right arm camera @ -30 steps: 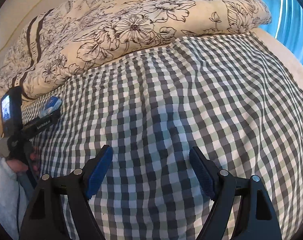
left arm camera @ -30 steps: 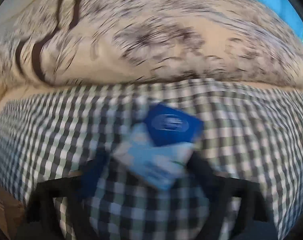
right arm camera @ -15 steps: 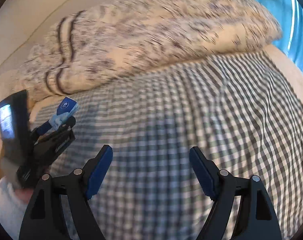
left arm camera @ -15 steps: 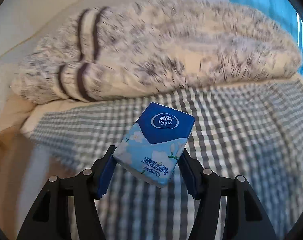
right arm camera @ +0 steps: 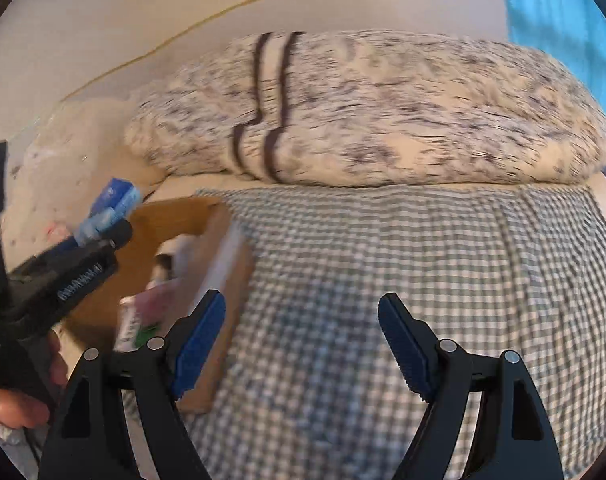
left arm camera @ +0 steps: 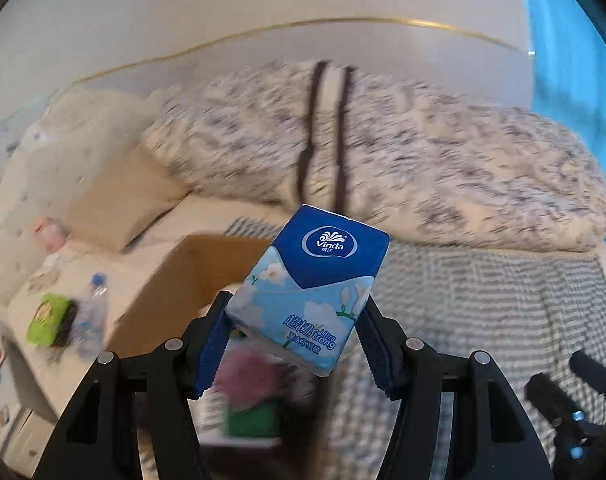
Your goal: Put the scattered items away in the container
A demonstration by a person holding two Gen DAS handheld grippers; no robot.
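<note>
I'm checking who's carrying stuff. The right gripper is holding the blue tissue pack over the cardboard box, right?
Not quite. The left gripper holds the blue tissue pack over the cardboard box; the left wrist view shows it. The right gripper is open and empty.

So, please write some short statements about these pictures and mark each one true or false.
1. The left gripper holds a blue tissue pack. True.
2. The right gripper holds a bottle. False: its jaws stand open with nothing between them.
3. The cardboard box sits on the checked bedsheet. True.
4. The box is empty. False: some blurred items lie inside.
5. The tissue pack is already in the box. False: it is up in the jaws.
</note>
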